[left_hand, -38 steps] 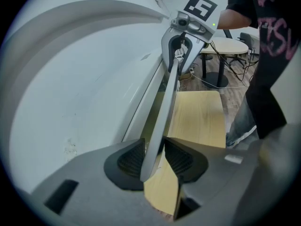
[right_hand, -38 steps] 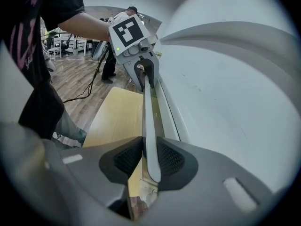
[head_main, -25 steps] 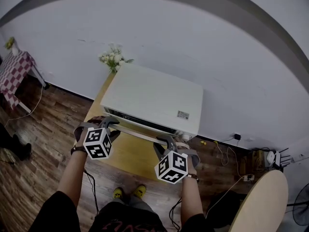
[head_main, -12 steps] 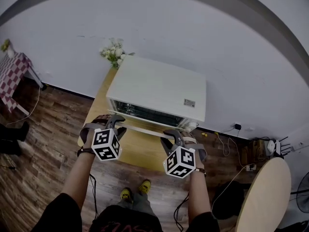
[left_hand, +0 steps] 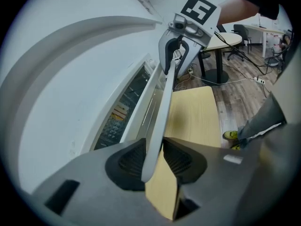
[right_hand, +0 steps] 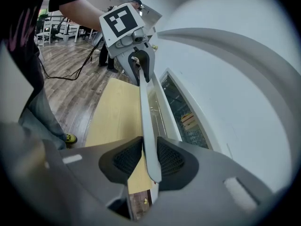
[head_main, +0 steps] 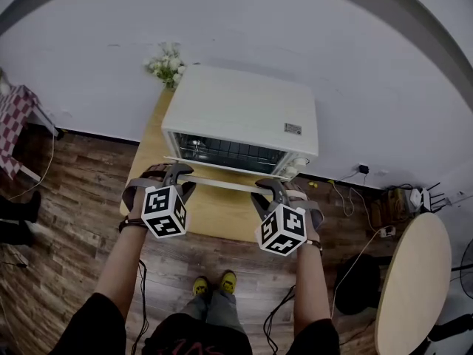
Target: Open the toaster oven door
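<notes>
A white toaster oven (head_main: 240,113) stands on a wooden table (head_main: 214,217). Its glass door (head_main: 229,154) is tipped partly outward, and the wire rack shows behind it. The long pale door handle (head_main: 222,185) runs between both grippers. My left gripper (head_main: 179,174) holds the handle's left end (left_hand: 162,112); its jaws are closing, pads on the bar. My right gripper (head_main: 272,189) holds the right end (right_hand: 145,112); its jaws are easing open, with the bar still between the pads. Each gripper view shows the other gripper at the far end of the bar.
A vase of white flowers (head_main: 164,63) stands at the table's back left corner, beside the oven. The white wall runs right behind. A round pale table (head_main: 414,287) is at the right, cables lie on the wood floor, and a checked table (head_main: 11,120) is at far left.
Both grippers have drawn the handle toward me and slightly down. The door has swung further out, so more of the rack inside shows.
</notes>
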`<action>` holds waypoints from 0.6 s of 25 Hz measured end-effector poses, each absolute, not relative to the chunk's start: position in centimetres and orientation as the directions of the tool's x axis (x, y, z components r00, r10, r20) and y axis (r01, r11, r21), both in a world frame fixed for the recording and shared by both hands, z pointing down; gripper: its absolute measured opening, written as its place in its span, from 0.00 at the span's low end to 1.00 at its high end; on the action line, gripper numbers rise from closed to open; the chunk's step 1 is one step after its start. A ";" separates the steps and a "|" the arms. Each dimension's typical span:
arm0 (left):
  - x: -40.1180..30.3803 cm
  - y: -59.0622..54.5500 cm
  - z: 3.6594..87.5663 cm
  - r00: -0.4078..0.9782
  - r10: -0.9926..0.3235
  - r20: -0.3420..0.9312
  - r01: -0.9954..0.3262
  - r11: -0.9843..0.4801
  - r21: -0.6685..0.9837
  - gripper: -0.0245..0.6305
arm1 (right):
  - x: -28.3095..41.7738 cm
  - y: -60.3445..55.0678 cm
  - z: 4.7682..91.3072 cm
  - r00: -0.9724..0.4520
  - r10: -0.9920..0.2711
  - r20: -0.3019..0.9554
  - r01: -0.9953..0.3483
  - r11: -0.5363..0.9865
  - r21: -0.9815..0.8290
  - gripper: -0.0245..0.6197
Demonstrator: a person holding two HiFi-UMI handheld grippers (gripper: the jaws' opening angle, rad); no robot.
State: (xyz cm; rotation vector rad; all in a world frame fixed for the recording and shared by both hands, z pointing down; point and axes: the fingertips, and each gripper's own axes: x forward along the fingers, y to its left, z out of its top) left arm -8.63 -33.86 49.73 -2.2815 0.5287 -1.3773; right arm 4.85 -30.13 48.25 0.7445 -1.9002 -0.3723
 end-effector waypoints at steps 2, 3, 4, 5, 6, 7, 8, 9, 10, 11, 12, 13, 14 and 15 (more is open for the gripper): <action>-8.7 -33.3 50.1 0.439 -0.515 0.737 -0.098 -0.842 -0.530 0.22 | 4.8 -29.6 48.6 -0.290 -0.642 0.710 -0.331 0.763 0.555 0.21; -8.8 -33.1 50.2 0.440 -0.513 0.737 -0.099 -0.843 -0.529 0.22 | 4.7 -29.4 48.8 -0.288 -0.642 0.710 -0.330 0.763 0.556 0.21; -8.8 -32.9 50.4 0.441 -0.513 0.736 -0.099 -0.843 -0.529 0.22 | 4.7 -29.2 48.9 -0.285 -0.644 0.710 -0.330 0.762 0.558 0.21; -8.8 -32.8 50.5 0.440 -0.513 0.736 -0.099 -0.843 -0.529 0.22 | 4.7 -29.1 49.0 -0.282 -0.646 0.710 -0.331 0.760 0.559 0.21; -8.8 -32.6 50.6 0.439 -0.513 0.738 -0.097 -0.843 -0.528 0.21 | 4.7 -28.9 49.1 -0.278 -0.648 0.709 -0.333 0.758 0.561 0.21; -8.9 -32.3 50.7 0.438 -0.511 0.740 -0.094 -0.844 -0.527 0.21 | 4.7 -28.7 49.3 -0.276 -0.650 0.708 -0.335 0.756 0.563 0.21; -8.9 -32.1 50.9 0.436 -0.509 0.742 -0.092 -0.846 -0.526 0.21 | 4.6 -28.4 49.4 -0.273 -0.652 0.708 -0.337 0.754 0.564 0.21; -9.0 -31.8 51.1 0.433 -0.508 0.745 -0.089 -0.846 -0.525 0.21 | 4.6 -28.1 49.6 -0.271 -0.653 0.707 -0.338 0.752 0.566 0.21; -9.1 -31.5 51.3 0.429 -0.508 0.747 -0.088 -0.846 -0.526 0.21 | 4.5 -27.9 49.8 -0.270 -0.656 0.705 -0.339 0.750 0.568 0.21; -9.2 -31.3 51.6 0.425 -0.510 0.748 -0.087 -0.846 -0.527 0.21 | 4.4 -27.7 50.0 -0.267 -0.658 0.704 -0.340 0.748 0.570 0.21; -9.2 -31.1 51.8 0.421 -0.511 0.750 -0.087 -0.845 -0.528 0.21 | 4.4 -27.5 50.2 -0.264 -0.660 0.703 -0.341 0.746 0.572 0.21; -9.3 -30.9 52.0 0.417 -0.512 0.751 -0.085 -0.845 -0.528 0.21 | 4.4 -27.3 50.5 -0.259 -0.662 0.704 -0.340 0.744 0.575 0.21; -9.3 -30.7 52.2 0.414 -0.512 0.753 -0.083 -0.845 -0.529 0.21 | 4.4 -27.1 50.7 -0.255 -0.662 0.705 -0.337 0.744 0.577 0.20; -9.3 -30.4 52.4 0.412 -0.511 0.755 -0.082 -0.845 -0.528 0.21 | 4.3 -26.8 50.9 -0.253 -0.660 0.707 -0.332 0.746 0.578 0.20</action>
